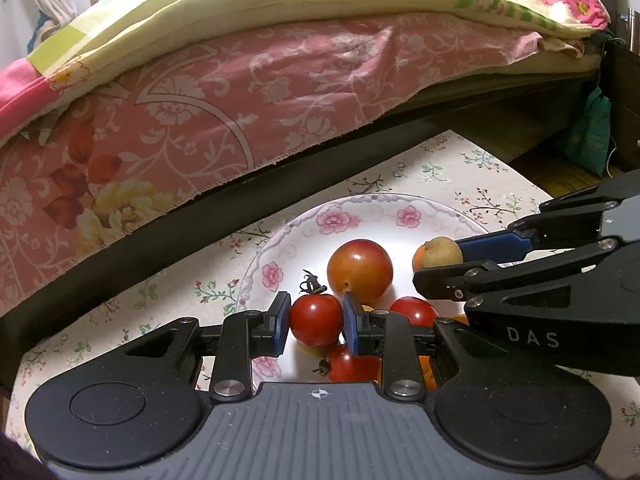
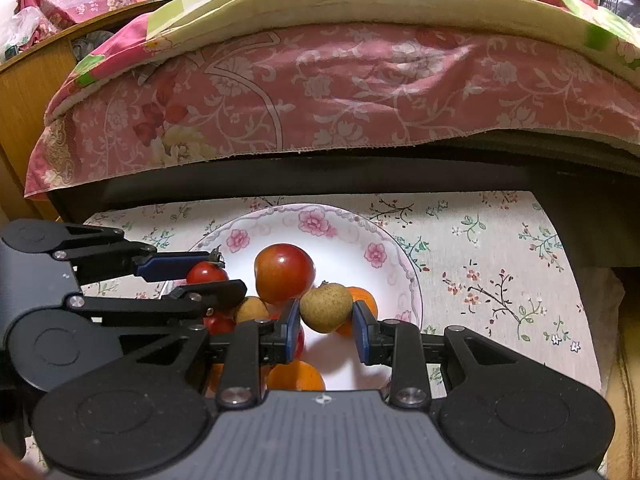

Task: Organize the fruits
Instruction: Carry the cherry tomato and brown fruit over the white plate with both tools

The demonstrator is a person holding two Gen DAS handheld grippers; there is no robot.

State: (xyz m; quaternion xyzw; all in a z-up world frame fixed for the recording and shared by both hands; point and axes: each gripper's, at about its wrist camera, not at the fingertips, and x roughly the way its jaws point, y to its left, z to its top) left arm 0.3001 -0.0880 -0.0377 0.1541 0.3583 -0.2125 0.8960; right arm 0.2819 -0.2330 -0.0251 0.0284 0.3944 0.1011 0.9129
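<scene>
A floral white plate (image 1: 320,220) (image 2: 288,216) on the low table holds several fruits. My left gripper (image 1: 316,318) is shut on a small red cherry tomato (image 1: 316,318), seen also in the right wrist view (image 2: 206,273). My right gripper (image 2: 326,316) is shut on a small tan longan-like fruit (image 2: 326,307), which shows in the left wrist view (image 1: 440,252) between its fingers. A large red-orange tomato (image 1: 359,271) (image 2: 285,273) lies mid-plate. More red tomatoes (image 1: 414,310), a second tan fruit (image 2: 251,309) and small oranges (image 2: 295,376) lie partly hidden under the grippers.
The table is covered by a floral cloth (image 2: 500,280). Right behind it stands a bed with a pink floral sheet (image 1: 240,92) hanging over a dark frame. A wooden cabinet (image 2: 28,100) is at the left, a green bag (image 1: 592,136) at the far right.
</scene>
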